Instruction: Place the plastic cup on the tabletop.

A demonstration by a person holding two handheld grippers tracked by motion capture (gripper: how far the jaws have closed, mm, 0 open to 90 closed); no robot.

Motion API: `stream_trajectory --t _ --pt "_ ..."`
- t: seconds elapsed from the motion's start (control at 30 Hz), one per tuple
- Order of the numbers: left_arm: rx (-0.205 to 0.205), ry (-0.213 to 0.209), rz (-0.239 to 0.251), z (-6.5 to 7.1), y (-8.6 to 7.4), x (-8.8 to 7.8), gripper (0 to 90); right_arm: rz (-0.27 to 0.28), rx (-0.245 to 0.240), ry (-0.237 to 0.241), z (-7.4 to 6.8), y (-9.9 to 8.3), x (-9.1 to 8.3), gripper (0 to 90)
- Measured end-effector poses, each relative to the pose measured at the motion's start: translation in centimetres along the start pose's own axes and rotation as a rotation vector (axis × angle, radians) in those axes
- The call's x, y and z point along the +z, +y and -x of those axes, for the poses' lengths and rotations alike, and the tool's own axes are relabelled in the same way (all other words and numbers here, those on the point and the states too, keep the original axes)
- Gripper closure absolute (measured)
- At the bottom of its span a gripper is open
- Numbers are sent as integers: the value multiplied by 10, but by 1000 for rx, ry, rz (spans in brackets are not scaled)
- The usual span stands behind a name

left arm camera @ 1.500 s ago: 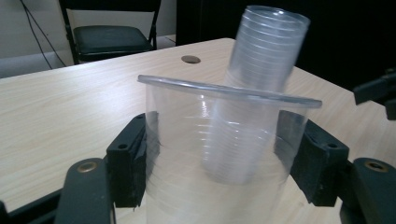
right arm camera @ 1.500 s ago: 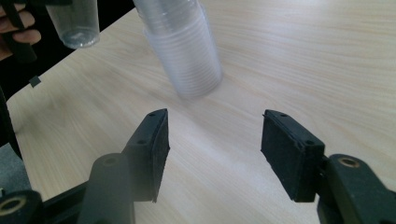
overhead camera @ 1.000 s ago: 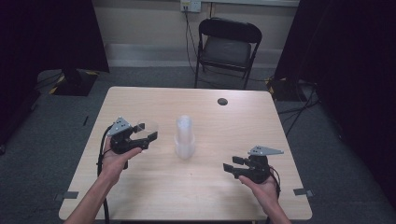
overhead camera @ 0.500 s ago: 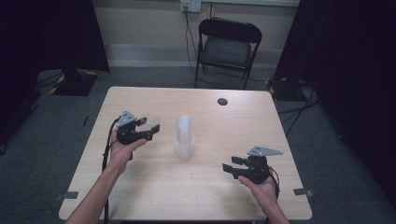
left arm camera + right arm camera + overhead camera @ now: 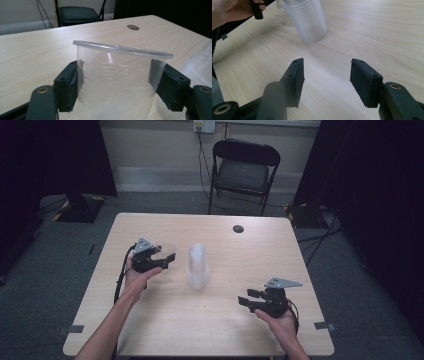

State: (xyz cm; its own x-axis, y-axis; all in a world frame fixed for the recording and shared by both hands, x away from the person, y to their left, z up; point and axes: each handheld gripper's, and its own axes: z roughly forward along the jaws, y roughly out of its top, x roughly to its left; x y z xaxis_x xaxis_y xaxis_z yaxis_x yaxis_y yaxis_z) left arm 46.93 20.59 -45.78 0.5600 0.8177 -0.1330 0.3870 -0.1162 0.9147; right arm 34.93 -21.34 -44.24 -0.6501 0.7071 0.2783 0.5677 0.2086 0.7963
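One clear cup (image 5: 117,82) between left tool (image 5: 117,90) pads – base cut off, just loosening; right tool (image 5: 325,80) open, empty.

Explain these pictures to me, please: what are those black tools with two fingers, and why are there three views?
No robot here: a person holds a hand tool, a gripper with two black fingers, in each hand. The wide picture comes from a camera above the table. The other two come from small cameras riding on each gripper, looking along its fingers. A stack of clear cups stands mid-table. The left gripper has a single clear cup between its fingers, which touch its sides and have just been opening. The right gripper is open and empty, near the table's front edge.
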Motion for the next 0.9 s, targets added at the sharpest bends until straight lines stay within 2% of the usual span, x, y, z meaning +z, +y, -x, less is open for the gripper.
stream_trajectory --t 0.1,0.4,0.47,0.7,0.83,0.9 --pt "-11 -4 0 -2 -2 4 272 1 -2 1 0 1 0 450" --pt "-2 8 -37 -1 -6 14 276 2 5 3 1 0 1 450" --pt "17 19 -50 -1 -7 14 280 3 4 3 1 0 0 450" --pt "17 43 -79 -5 -10 15 290 2 2 3 0 0 0 451" --pt "17 42 -83 -5 -10 15 279 0 5 4 0 0 1 451" --pt "19 34 -100 -5 -11 15 263 2 3 5 0 0 1 450"
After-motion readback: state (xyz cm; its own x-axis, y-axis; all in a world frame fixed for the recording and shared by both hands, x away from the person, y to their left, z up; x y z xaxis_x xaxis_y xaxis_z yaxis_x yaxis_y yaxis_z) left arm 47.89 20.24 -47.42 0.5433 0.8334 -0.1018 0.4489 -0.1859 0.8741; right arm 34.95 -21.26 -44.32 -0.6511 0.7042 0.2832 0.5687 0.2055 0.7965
